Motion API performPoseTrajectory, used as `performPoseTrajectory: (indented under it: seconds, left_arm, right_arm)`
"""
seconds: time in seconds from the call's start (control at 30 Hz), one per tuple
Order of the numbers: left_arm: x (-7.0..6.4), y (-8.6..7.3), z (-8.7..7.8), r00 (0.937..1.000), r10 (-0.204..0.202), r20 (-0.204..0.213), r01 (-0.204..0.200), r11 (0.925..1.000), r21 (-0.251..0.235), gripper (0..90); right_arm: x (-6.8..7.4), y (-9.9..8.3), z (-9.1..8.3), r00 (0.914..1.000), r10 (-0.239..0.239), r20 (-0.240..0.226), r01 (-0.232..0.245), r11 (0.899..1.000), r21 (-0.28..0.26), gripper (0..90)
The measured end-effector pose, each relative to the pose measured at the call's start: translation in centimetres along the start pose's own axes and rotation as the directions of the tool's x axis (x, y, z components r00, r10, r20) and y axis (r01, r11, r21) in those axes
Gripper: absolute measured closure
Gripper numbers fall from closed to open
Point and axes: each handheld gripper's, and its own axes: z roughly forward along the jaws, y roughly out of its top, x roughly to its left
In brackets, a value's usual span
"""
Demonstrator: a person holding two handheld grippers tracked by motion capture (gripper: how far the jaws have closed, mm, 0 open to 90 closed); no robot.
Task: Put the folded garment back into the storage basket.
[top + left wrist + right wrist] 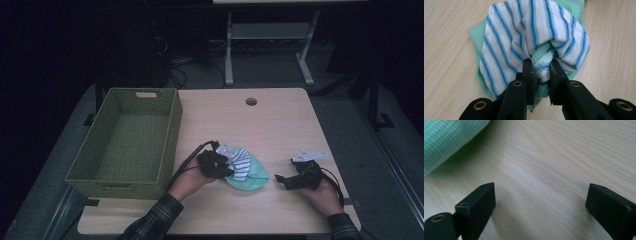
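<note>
Here the left gripper (541, 72) is clamped on a bunched fold of cloth, its two black jaws pinching a twist of the green cloth (541, 58) together with the edge of the striped cloth (524, 32) that drapes over it. In the left gripper view the blue-and-white stripes spread up and away from the jaws, with the green knit showing at both sides and underneath. From the high view the left gripper (227, 167) sits at the near middle of the bench (280, 120), touching the left side of the bundle, where the striped cloth (241, 164) lies on top of the green cloth (252, 177). The bundle rests on the wood, just right of the basket (170, 145), a green woven one standing at the bench's left edge.

The right gripper (281, 180) lies low over the bench to the right of the bundle, near it but apart. In the right gripper view its jaws stand wide apart with bare wood between them (540, 202), and an edge of the green cloth (446, 140) shows at the upper left, beyond the jaw tips.
</note>
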Motion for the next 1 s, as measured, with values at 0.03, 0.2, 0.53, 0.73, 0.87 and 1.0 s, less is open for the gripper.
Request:
performPoseTrajectory:
  seconds: [0.03, 0.2, 0.53, 0.73, 0.87, 1.0]
  left_arm:
    - [0.0, 0.1, -0.1, 1.0, 0.008, -0.004, -0.008, 1.0, -0.001, 77.7]
    - [0.1, 0.4, -0.7, 1.0, 0.0, -0.003, 0.0, 0.9999, -0.013, 77.6]
    - [0.8, 1.7, -3.2, 1.0, -0.007, -0.006, 0.006, 0.9983, -0.057, 77.5]
    - [0.9, 2.5, -4.7, 0.9997, -0.015, -0.017, 0.014, 0.9969, -0.078, 77.4]
    - [1.2, 2.9, -5.8, 0.9996, -0.007, -0.028, 0.005, 0.9972, -0.075, 77.5]
    - [1.6, 3.2, -7.0, 0.999, -0.023, -0.038, 0.019, 0.9947, -0.101, 77.4]
  right_arm:
    - [0.0, 0.0, 0.0, 1.0, 0.0, 0.0, 0.0, 1.0, 0.0, 8.6]
    - [0.0, 0.0, 0.0, 1.0, 0.001, 0.001, -0.001, 1.0, 0.001, 8.7]
    - [0.0, 0.0, 0.0, 1.0, 0.003, 0.002, -0.003, 1.0, 0.001, 8.7]
    - [0.0, 0.0, 0.0, 1.0, 0.003, 0.002, -0.003, 1.0, 0.0, 8.7]
    - [0.0, 0.0, 0.0, 1.0, 0.003, 0.002, -0.003, 1.0, 0.0, 8.7]
    - [0.0, 0.0, 0.0, 1.0, 0.004, 0.002, -0.004, 1.0, 0.0, 8.6]
